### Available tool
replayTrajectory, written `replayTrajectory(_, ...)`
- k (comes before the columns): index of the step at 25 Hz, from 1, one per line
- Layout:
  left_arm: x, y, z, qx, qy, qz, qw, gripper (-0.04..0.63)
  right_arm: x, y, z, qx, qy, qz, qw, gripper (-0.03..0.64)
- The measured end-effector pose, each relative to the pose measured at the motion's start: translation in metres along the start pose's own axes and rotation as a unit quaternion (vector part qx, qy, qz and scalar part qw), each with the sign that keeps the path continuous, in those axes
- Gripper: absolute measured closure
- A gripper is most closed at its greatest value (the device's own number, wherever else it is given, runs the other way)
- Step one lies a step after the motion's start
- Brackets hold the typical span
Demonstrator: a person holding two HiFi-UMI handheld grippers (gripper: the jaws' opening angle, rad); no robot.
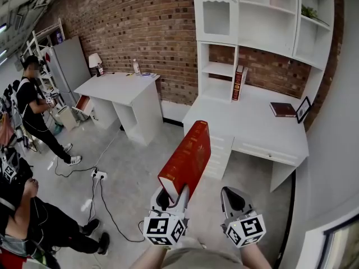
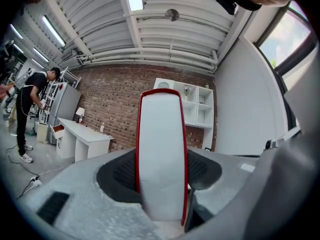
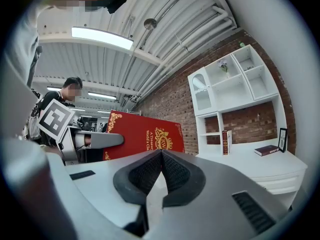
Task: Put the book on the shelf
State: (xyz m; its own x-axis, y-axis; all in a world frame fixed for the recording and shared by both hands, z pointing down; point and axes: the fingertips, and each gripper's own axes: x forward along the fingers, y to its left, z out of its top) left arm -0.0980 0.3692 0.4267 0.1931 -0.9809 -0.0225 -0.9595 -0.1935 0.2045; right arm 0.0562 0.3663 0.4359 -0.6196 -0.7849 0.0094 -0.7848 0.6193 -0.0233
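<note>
Your left gripper has the book clamped by its lower end. The jaws stand rather wide and press on both covers. The book is thick, with a bright red hard cover, gold ornaments in the corners and a gold crest on the front, and a pale block of pages. It rises out of the jaws and leans towards the white desk. It is held over the floor, well apart from the shelf. Your right gripper is just beside the left one, with its jaws closed together on nothing.

The gold title on the cover is too small to read. The pads cover the end of the book that sits inside the jaws. In the left gripper view the book hides part of the shelf behind it.
</note>
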Motion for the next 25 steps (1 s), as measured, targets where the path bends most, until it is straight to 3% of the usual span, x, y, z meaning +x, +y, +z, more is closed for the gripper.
replayTrajectory(11,0.009,-0.002,0.0,0.001,0.001,-0.008,1.0,0.353,0.0,-0.008,-0.001,0.005,-0.001,-0.011,1.0,0.611)
replayTrajectory(25,0.068,0.009,0.002,-0.001,0.003,-0.023,0.9997,0.353,0.044,-0.044,0.001,0.004,0.0,-0.028,1.0,0.611)
